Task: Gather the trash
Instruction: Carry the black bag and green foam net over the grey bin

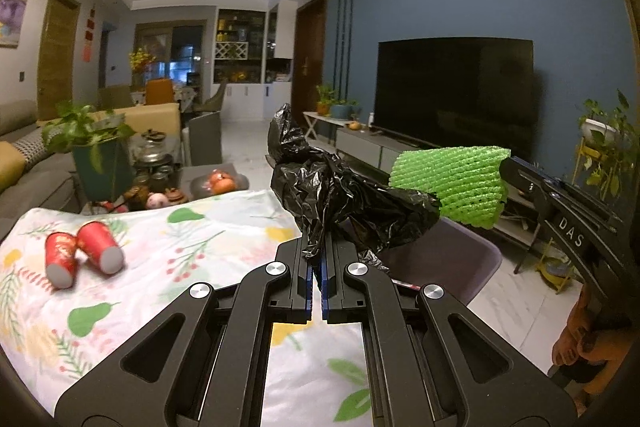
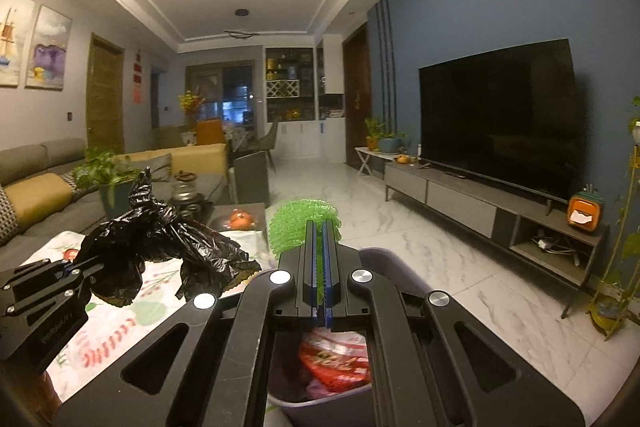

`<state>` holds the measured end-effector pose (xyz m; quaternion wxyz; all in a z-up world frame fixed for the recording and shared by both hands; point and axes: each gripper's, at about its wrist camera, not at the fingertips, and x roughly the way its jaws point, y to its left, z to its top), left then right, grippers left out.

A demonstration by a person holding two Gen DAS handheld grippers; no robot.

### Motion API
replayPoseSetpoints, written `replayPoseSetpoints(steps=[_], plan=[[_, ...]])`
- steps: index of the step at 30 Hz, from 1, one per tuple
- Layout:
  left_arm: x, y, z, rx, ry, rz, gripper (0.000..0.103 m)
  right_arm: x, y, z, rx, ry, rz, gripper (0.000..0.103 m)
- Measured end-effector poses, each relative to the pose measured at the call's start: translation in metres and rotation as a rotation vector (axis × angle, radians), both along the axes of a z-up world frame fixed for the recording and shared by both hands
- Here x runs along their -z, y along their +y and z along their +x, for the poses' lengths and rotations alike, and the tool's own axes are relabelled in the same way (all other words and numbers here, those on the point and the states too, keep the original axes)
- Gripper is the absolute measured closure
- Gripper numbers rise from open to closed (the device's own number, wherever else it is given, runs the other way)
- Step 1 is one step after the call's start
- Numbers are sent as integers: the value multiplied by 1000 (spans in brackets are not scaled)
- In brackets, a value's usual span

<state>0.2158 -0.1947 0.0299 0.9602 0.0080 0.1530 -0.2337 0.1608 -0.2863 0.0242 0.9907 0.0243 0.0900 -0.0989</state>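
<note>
Both wrist views face the television wall; they share the floral tablecloth.

Crinkled glossy black plastic bag, green foam net, printed cloth tablecloth

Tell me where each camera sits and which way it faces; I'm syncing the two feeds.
Left wrist: rides the left tongs, facing the TV wall across the floral tablecloth; shows its own fingers clamping a black trash bag.
Right wrist: rides the right tongs, facing down the room; its fingers clamp green foam netting.
Shared: bag, netting, television, each other's tongs.
</note>
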Motion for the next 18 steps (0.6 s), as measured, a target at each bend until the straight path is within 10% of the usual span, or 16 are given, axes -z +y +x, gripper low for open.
replayPoseSetpoints(steps=[18], plan=[[25,-66,37,92,50,19,101,12,-35,14,94,-1,25,100]])
